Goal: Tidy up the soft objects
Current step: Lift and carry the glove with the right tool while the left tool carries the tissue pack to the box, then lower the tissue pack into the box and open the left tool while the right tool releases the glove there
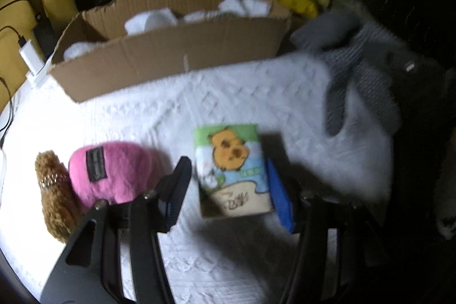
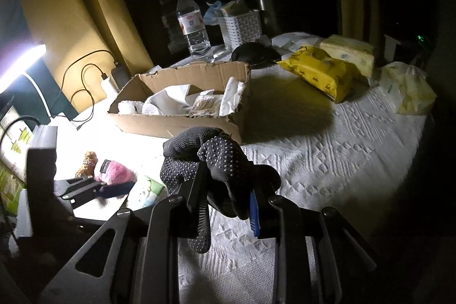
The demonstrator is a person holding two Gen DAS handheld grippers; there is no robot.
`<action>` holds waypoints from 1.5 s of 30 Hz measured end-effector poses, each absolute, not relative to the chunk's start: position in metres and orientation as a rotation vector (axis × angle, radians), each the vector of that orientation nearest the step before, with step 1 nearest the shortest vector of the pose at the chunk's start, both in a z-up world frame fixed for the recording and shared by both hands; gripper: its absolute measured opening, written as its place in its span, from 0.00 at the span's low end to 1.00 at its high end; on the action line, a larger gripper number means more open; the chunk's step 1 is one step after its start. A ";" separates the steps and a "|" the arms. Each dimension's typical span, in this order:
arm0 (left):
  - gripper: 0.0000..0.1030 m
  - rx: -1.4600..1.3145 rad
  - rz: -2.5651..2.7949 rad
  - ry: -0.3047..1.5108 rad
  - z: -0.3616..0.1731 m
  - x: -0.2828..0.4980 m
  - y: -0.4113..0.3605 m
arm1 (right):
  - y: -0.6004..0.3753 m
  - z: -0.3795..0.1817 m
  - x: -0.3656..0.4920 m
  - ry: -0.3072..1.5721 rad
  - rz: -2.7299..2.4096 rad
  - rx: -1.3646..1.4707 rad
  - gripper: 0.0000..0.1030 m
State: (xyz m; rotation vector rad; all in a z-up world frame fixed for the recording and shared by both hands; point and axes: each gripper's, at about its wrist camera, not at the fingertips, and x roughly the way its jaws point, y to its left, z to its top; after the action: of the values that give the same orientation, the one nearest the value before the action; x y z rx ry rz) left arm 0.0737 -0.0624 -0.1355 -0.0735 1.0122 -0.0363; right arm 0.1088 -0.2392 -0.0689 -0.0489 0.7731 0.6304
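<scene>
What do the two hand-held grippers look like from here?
Both are matte black. The left hand-held gripper has two long flat fingers on angular black arms with cut-out slots and small silver screws; one finger carries a bright blue pad. The right hand-held gripper is built the same, with a blue pad on one finger. No cables, markings or sleeves show.

Home room at night, cluttered tabletop lit by one lamp.
White quilted cloth covers the tabletop; torn cardboard box of white cloths near the far edge, water bottle and white woven basket behind it, tissue packs at the far right corner, charger and cables at the left edge against a yellow wall, bright lamp bar far left, dark surroundings beyond.
</scene>
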 end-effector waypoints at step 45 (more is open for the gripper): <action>0.46 -0.127 0.146 0.736 -0.048 0.122 0.041 | -0.176 -0.041 0.158 0.694 0.781 -0.072 0.25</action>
State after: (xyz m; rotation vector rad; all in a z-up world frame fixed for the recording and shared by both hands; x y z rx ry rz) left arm 0.1220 0.0411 -0.0479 -0.1273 0.7356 0.1461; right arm 0.1581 -0.1757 -0.0407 -0.0718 0.6937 0.7807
